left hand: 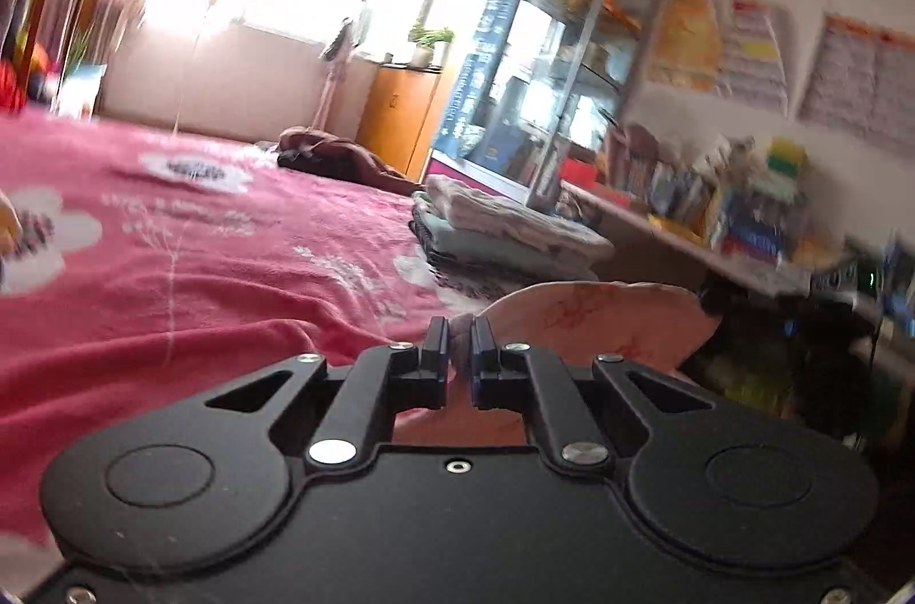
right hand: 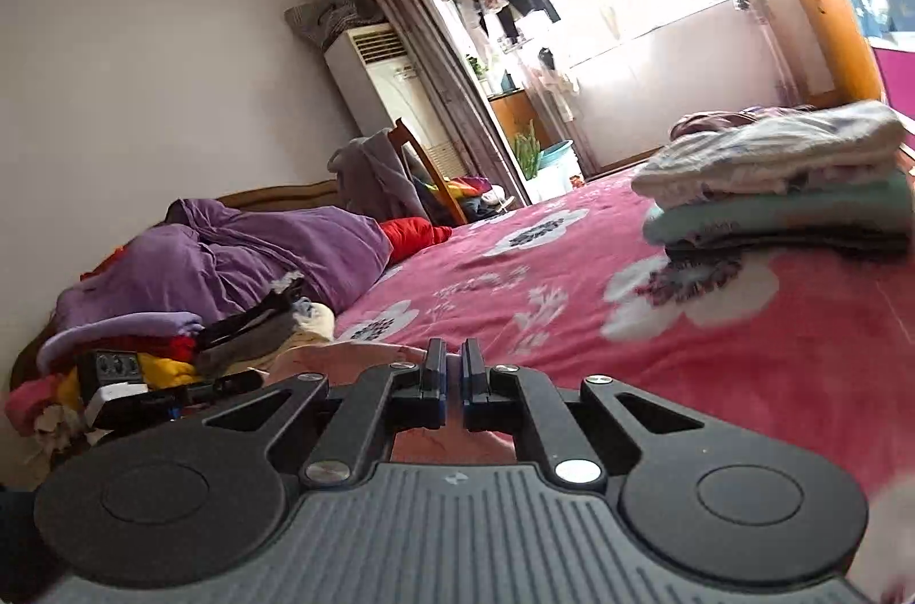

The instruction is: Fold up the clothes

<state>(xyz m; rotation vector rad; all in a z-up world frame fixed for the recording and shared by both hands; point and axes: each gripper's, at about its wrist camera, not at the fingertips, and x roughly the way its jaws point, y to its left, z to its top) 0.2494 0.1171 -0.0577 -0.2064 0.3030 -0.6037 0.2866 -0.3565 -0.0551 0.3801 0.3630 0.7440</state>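
A pale pink garment [left hand: 595,312] with a faint orange print lies at the near edge of the bed, bulging to the right of my left gripper [left hand: 459,338], which is shut on a fold of it. In the right wrist view the same pink garment [right hand: 354,355] spreads to the left of my right gripper [right hand: 453,361], whose fingers are closed on its edge. A stack of folded clothes [left hand: 503,232] sits on the pink flowered bedspread [left hand: 200,272] beyond the left gripper; the same stack of folded clothes [right hand: 783,186] shows at the right in the right wrist view.
A heap of unfolded clothes, purple [right hand: 229,261], red and yellow, lies by the headboard on the left. A brown garment [left hand: 337,161] lies at the far end of the bed. A glass cabinet [left hand: 566,89] and a cluttered shelf [left hand: 743,215] stand to the right of the bed.
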